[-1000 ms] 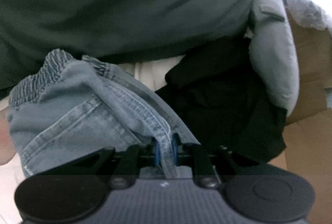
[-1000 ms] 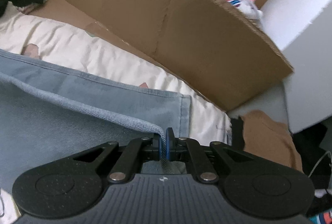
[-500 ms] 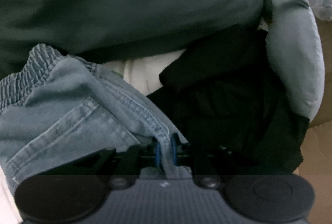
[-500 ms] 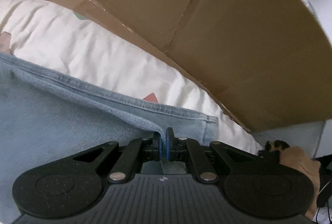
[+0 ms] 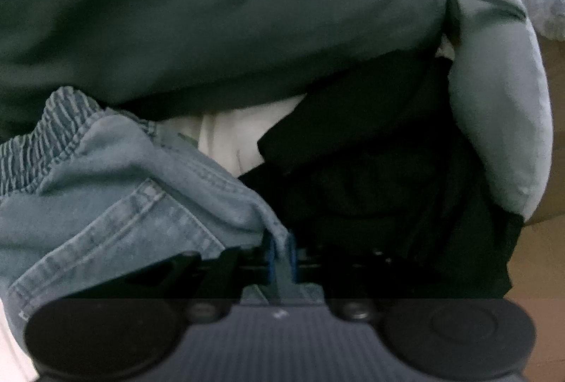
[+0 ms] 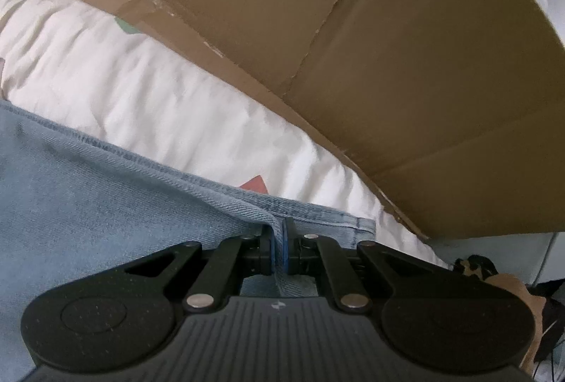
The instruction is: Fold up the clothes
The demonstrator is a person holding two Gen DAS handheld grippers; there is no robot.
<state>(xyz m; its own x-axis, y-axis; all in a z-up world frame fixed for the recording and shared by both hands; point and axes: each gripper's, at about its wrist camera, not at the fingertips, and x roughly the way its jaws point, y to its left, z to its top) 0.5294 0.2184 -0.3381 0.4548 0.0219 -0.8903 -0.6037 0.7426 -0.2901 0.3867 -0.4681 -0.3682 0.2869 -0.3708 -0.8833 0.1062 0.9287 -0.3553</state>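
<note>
The right gripper [image 6: 279, 249] is clamped on a fold of the light blue jeans [image 6: 88, 205], its two blue pads pinching the denim right at a stitched hem. The jeans lie spread over the near left part of a white sheet [image 6: 159, 92] printed with small coloured shapes, one red patch showing just beyond the hem. A brown cardboard box [image 6: 388, 46] runs along the sheet's far edge, its wall creased and torn at one seam. A brown cloth [image 6: 515, 290] shows at the right.
</note>
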